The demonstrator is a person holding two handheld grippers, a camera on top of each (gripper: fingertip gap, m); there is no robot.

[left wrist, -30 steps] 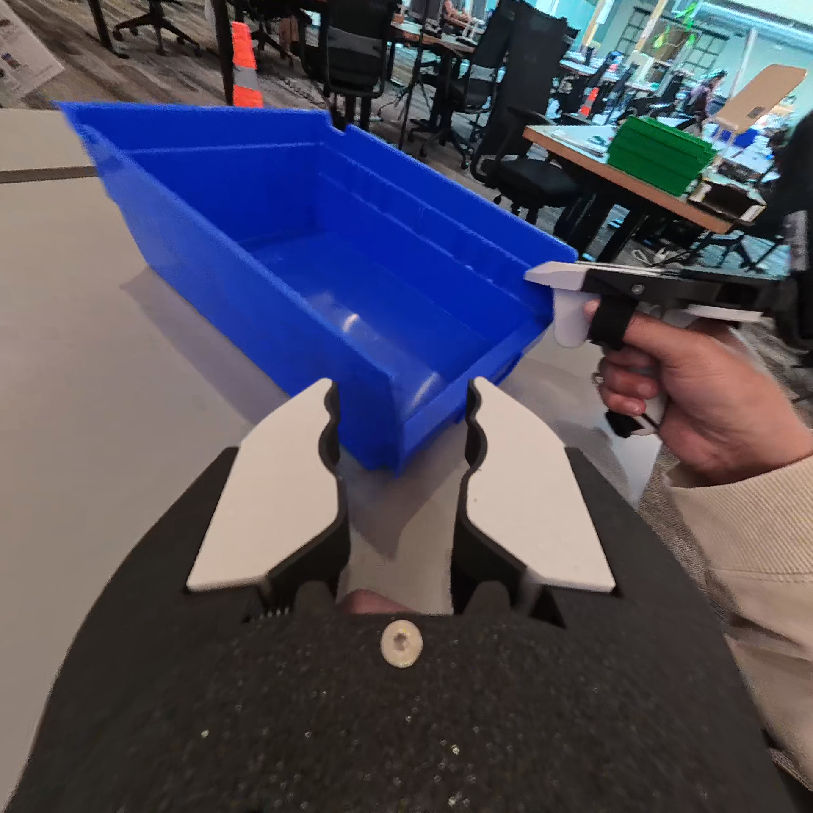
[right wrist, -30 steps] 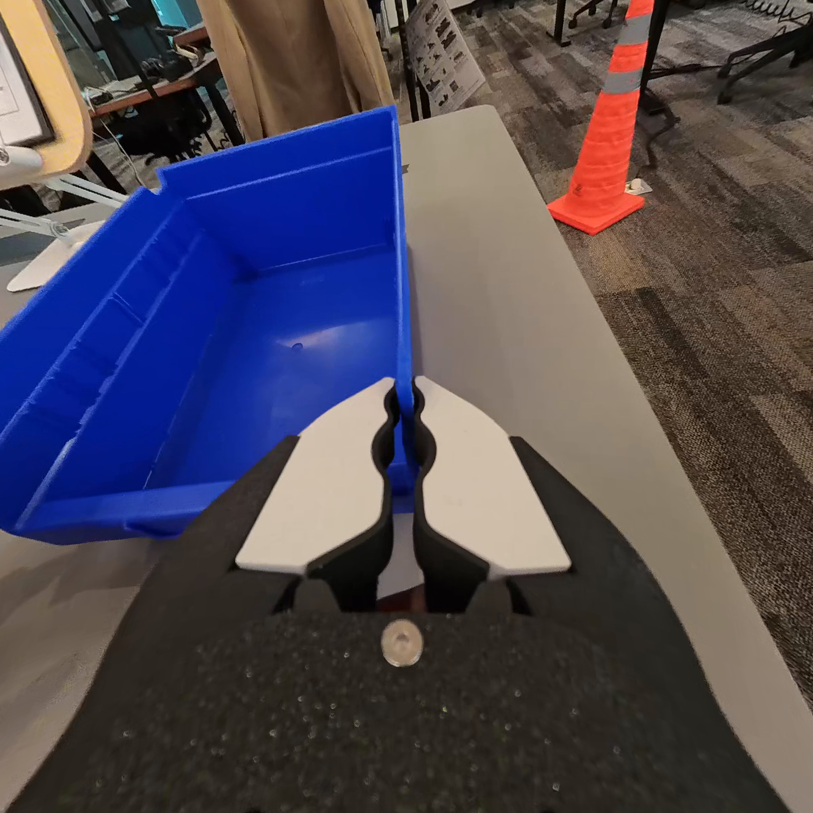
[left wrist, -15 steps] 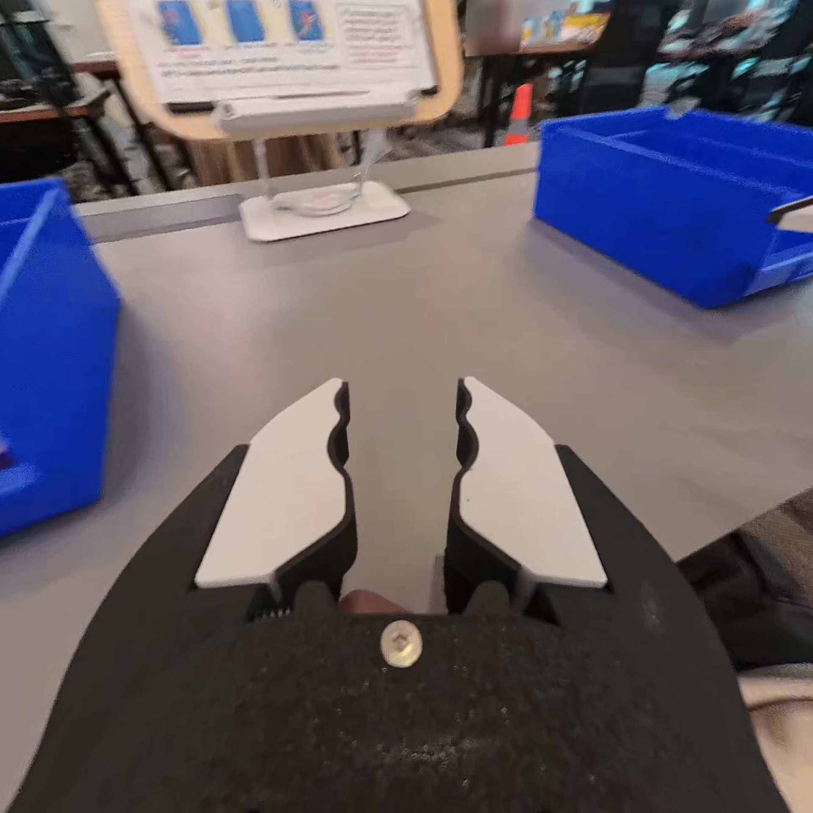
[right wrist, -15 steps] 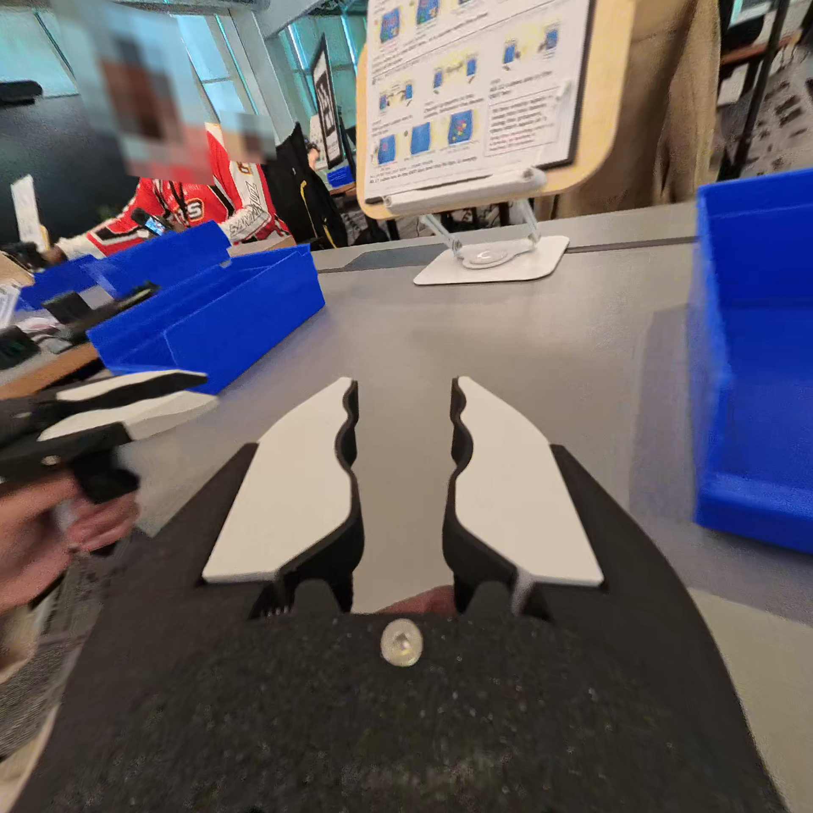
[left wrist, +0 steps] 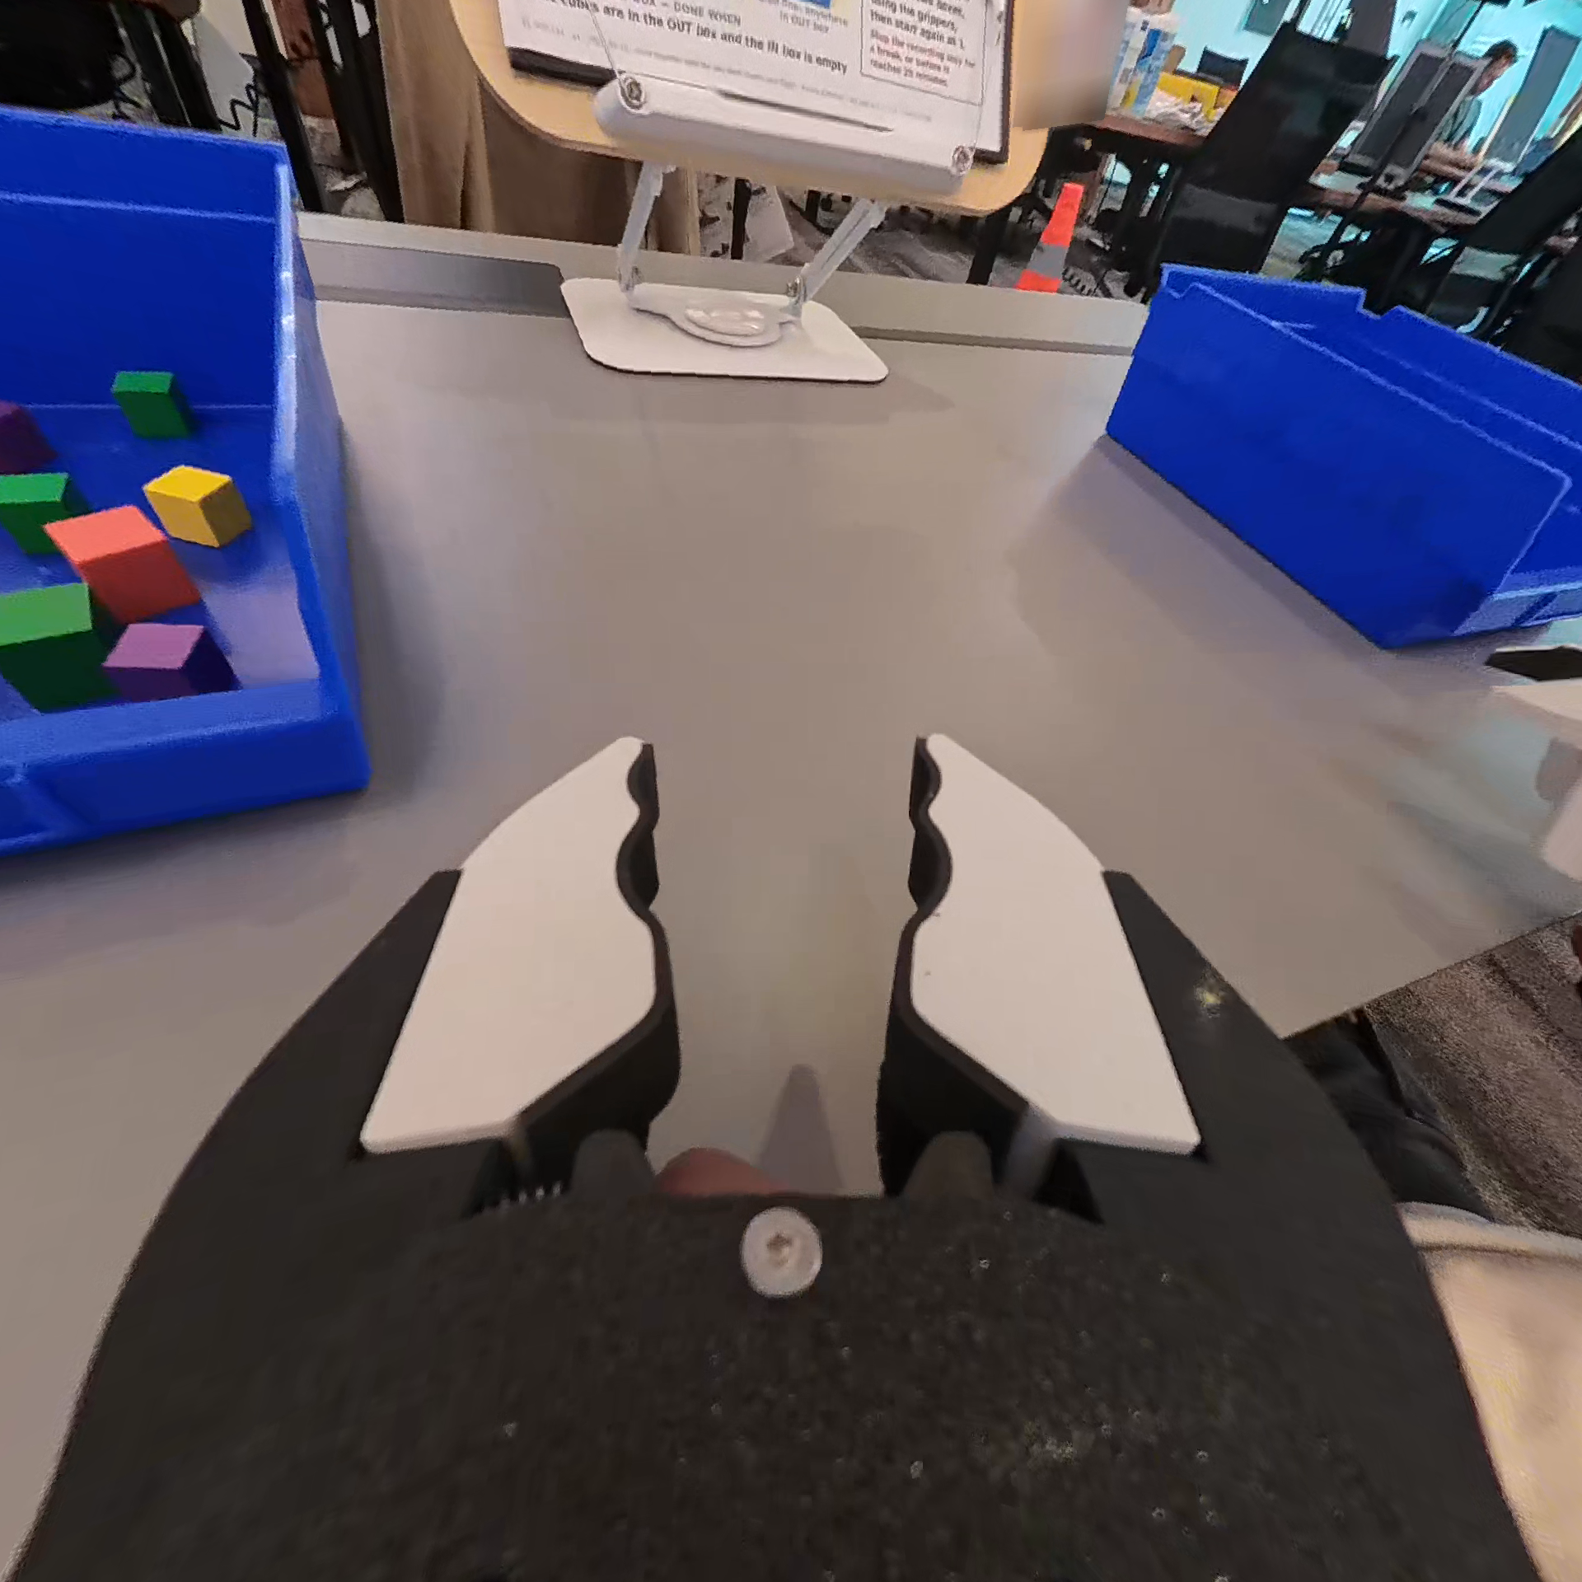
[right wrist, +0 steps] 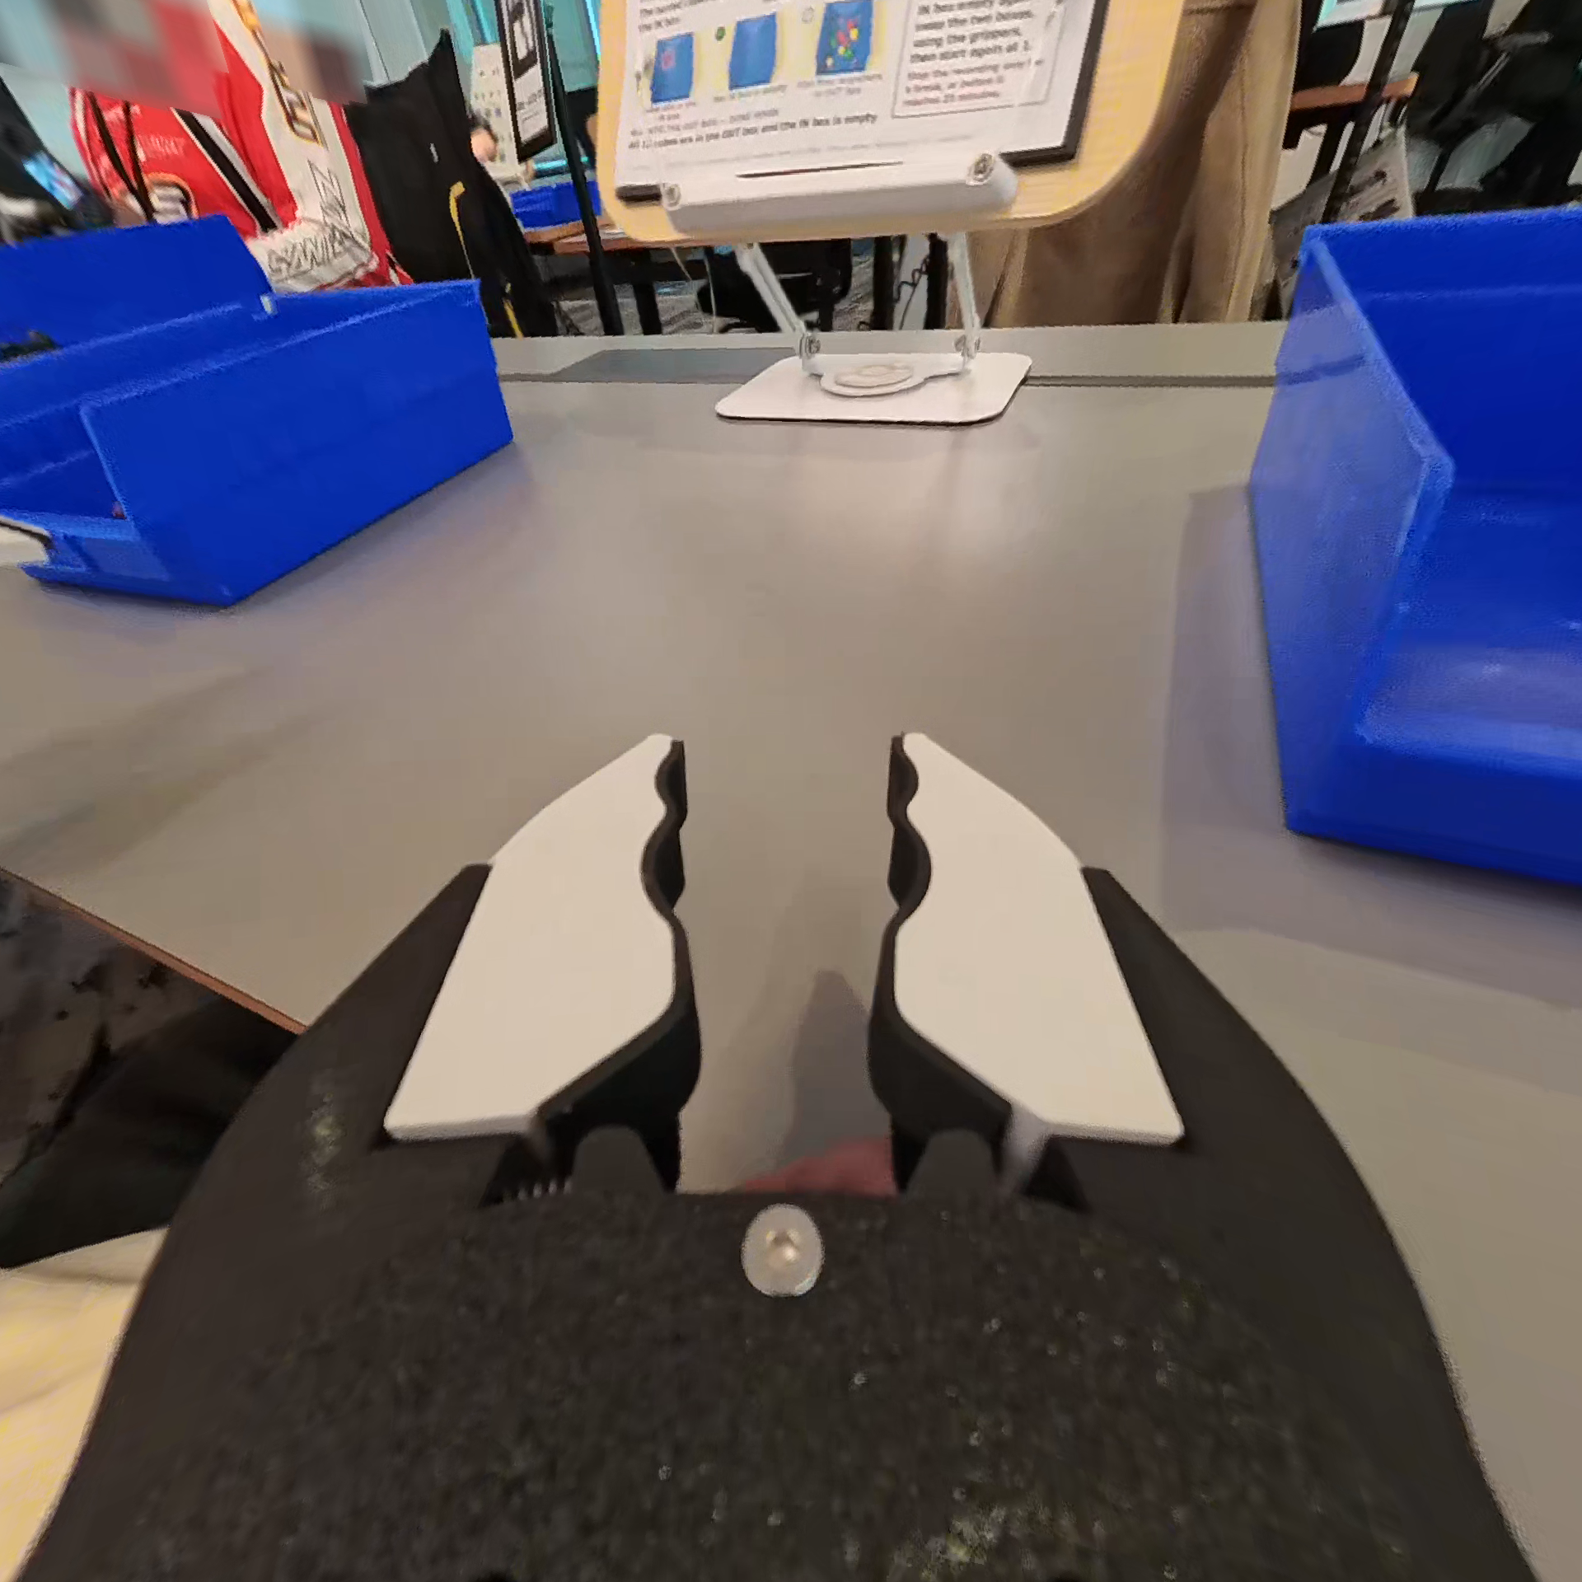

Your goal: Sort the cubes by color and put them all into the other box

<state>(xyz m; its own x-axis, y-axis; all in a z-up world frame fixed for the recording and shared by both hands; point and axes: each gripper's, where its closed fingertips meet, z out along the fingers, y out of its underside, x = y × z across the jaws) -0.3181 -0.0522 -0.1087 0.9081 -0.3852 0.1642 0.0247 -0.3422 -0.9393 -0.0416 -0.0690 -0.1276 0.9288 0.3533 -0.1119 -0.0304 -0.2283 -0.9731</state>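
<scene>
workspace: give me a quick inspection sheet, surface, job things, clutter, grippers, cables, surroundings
Surface: grey table, bare in the middle.
Job's things: left blue box holds green, yellow, red and purple cubes; right blue box shows no cubes in the part seen.
Clutter: instruction board on a white stand at the far edge.
Grippers: left gripper open, empty; right gripper open, empty.
Cables: nothing seen.
Surroundings: orange cone, office chairs, desks, people behind.

Left gripper (left wrist: 783, 753) jaws apart, empty; right gripper (right wrist: 786, 752) likewise.
</scene>
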